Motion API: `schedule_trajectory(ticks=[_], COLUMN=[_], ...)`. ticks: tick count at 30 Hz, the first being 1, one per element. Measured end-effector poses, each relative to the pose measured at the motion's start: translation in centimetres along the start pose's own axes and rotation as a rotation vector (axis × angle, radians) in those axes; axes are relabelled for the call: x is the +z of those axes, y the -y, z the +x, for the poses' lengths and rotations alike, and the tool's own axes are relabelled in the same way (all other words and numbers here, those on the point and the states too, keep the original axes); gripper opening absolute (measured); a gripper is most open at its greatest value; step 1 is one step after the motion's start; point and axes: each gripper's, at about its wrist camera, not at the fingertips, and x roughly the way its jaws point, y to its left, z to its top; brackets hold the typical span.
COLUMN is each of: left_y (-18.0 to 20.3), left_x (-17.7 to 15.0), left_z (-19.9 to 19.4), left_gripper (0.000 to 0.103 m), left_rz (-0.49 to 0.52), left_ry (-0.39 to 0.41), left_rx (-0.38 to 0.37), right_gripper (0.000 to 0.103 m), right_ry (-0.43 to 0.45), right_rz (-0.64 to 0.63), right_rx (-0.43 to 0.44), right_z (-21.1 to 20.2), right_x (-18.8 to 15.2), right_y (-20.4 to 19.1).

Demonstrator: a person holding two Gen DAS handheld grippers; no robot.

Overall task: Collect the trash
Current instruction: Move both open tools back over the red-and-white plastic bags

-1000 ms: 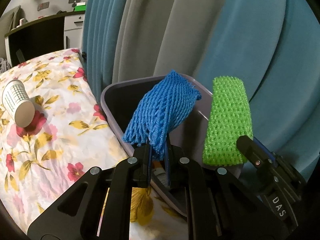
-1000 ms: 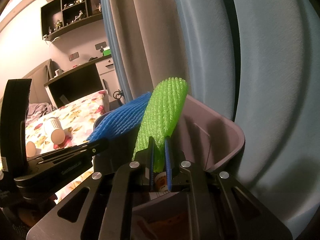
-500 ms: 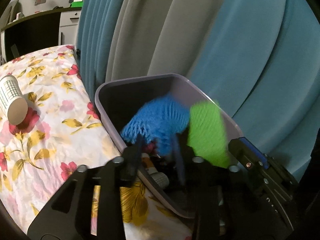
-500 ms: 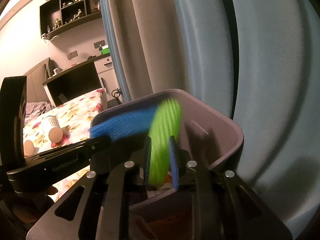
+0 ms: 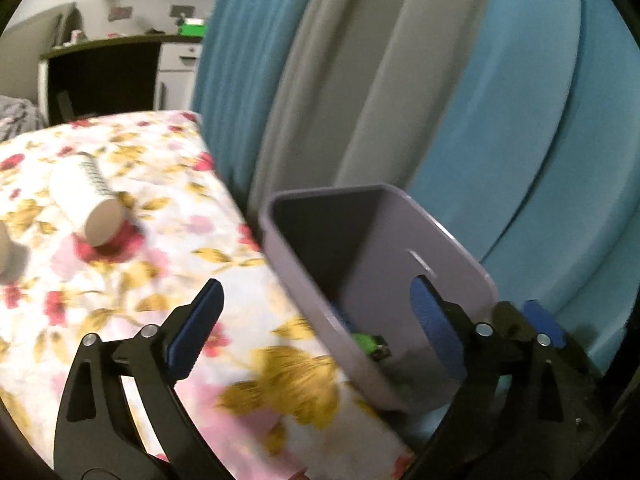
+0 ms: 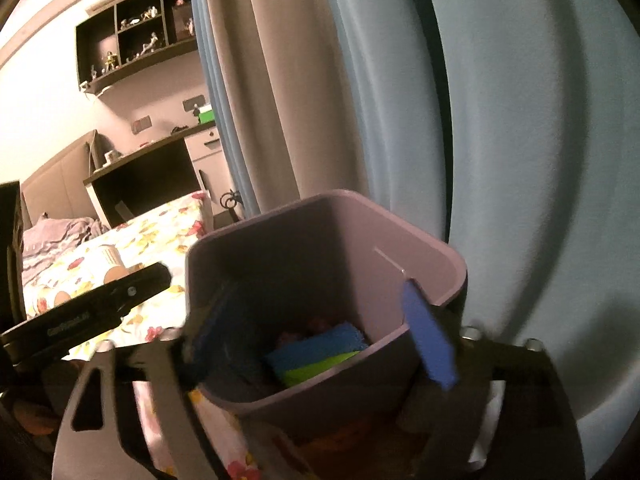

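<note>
Sitting against the blue and grey curtains (image 5: 400, 92), at the edge of the flowered bedspread (image 5: 132, 272): the purple trash bin (image 5: 452, 280), now holding both foam nets that were pinched above it a second ago. Lying side by side at the bottom, in the right wrist view: the blue foam net (image 6: 320, 346) and the green foam net (image 6: 316, 368), touching each other, with some other rubbish too dark to name. Hanging spread wide and empty over the near rim: the left hand-held gripper (image 5: 316, 332) and the right hand-held gripper (image 6: 316, 336), jaws far apart, nothing between them. Meaning, as a judgement: two pieces of trash delivered, both tools free for another pickup. Still lying on its side on the bedspread, well apart from the bin: a white paper cup (image 5: 88, 208) with a dark grid print, probably next to collect; a second round object beside it, cut off by the frame. Showing on the side of the left tool in the right wrist view: pale lettering, too blurred for reading.
</note>
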Motion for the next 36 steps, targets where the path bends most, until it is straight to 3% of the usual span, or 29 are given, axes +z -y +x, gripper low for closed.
schedule_trajectory(ticks=[9, 15, 23, 36], left_y=[-4.9, -9.0, -14.3, -25.4], left_x=[-0.8, -0.9, -2.6, -5.7], left_z=[-5.9, -10.1, -16.4, -26.3], left_gripper=[0.096, 0.096, 0.096, 0.096], left_rz=[-0.075, -0.142, -0.160, -0.259], left_ry=[0.057, 0.099, 0.146, 0.220], left_rx=[0.169, 0.261, 0.377, 0.614], right_gripper=[0.089, 0.089, 0.089, 0.089], right_ry=[0.017, 0.021, 0.024, -0.007], right_rz=[-0.011, -0.013, -0.077, -0.220], right_rx=[-0.008, 0.062, 0.153, 0.377], right_z=[-1.6, -3.0, -4.3, -5.6], right_x=[0.0, 0.0, -0.6, -3.1], right_y=[-1.1, -3.2, -9.0, -23.1])
